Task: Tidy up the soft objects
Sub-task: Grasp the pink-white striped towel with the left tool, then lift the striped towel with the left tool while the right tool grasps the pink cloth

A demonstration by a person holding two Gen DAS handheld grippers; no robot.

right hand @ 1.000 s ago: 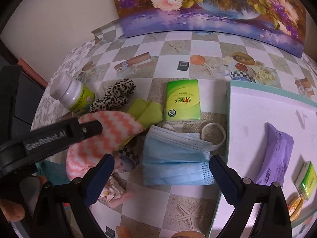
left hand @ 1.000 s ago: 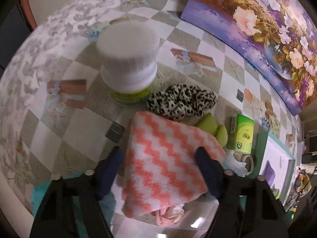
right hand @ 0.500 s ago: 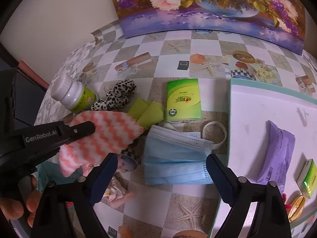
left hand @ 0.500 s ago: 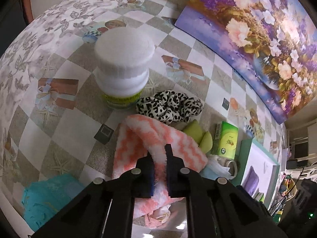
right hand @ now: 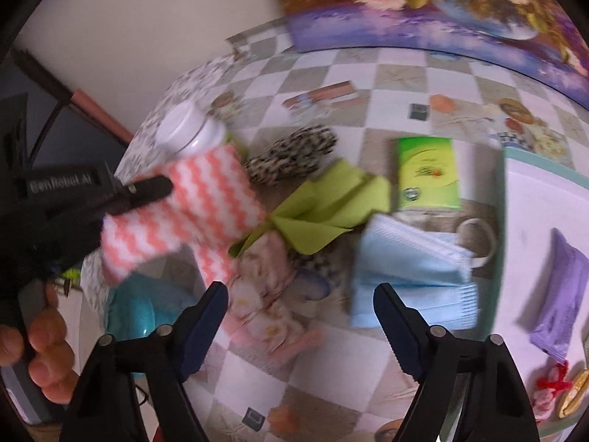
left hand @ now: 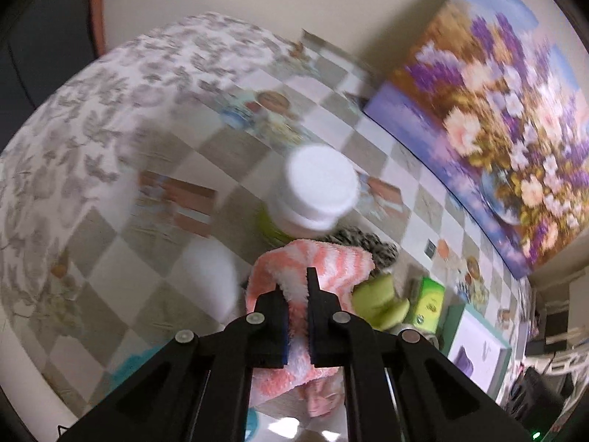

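My left gripper (left hand: 297, 287) is shut on a pink-and-white zigzag cloth (left hand: 313, 265) and holds it lifted off the table; from the right wrist view the same cloth (right hand: 198, 210) hangs from the left gripper (right hand: 162, 188). My right gripper (right hand: 300, 294) hovers with its jaws closing and nothing between them, above a pale pink floral cloth (right hand: 265, 287). A folded green cloth (right hand: 331, 210), a leopard-print scrunchie (right hand: 291, 154) and a blue face mask (right hand: 408, 261) lie on the checked tablecloth.
A white-capped bottle (left hand: 316, 191) stands just behind the lifted cloth. A green tissue pack (right hand: 427, 173) lies beside a white tray (right hand: 533, 199) holding a purple packet (right hand: 559, 294). A teal cloth (right hand: 147, 309) sits at the table's near-left edge. A flower painting (left hand: 497, 118) leans at the back.
The left gripper shut on the zigzag cloth and lifted it, uncovering the green and pink cloths beneath. The right gripper's jaws narrowed and it shifted left, away from the face mask.
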